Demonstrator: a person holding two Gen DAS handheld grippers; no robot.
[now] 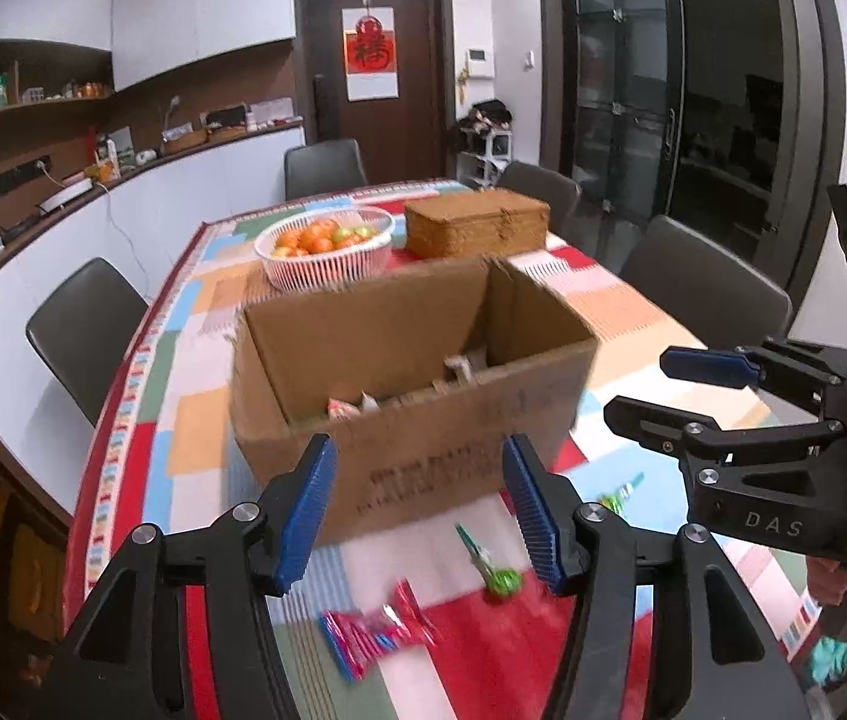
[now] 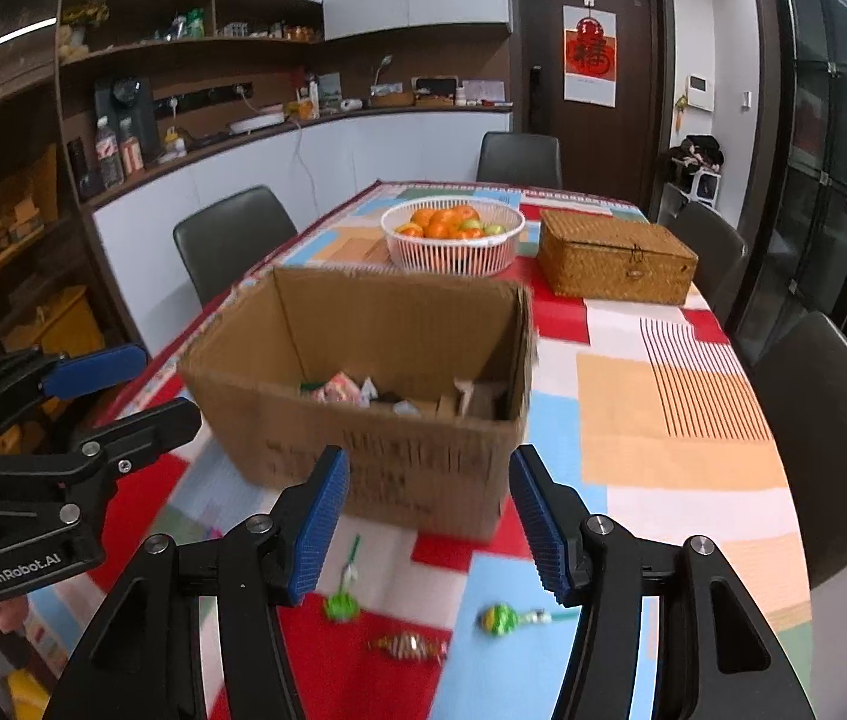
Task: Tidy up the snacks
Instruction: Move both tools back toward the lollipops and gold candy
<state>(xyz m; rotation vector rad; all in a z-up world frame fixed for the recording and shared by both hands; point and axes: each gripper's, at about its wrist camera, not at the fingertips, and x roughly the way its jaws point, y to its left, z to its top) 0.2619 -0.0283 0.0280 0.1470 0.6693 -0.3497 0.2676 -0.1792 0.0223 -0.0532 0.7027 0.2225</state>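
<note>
An open cardboard box (image 1: 423, 456) (image 2: 375, 450) stands on the patchwork tablecloth with several wrapped snacks (image 2: 342, 389) inside. In front of it lie loose sweets: a pink wrapped candy (image 1: 378, 636), a green lollipop (image 1: 498, 573) (image 2: 342, 600), a second green lollipop (image 1: 618, 498) (image 2: 504, 618) and a gold wrapped candy (image 2: 408, 648). My left gripper (image 1: 420, 510) is open and empty above the sweets; it also shows in the right wrist view (image 2: 135, 387). My right gripper (image 2: 426, 519) is open and empty; it also shows in the left wrist view (image 1: 663, 384).
A white basket of oranges (image 1: 327, 246) (image 2: 453, 234) and a shut wicker box (image 1: 477, 222) (image 2: 618, 264) stand behind the cardboard box. Dark chairs (image 1: 84, 330) (image 2: 831, 438) ring the table. A counter runs along the left wall.
</note>
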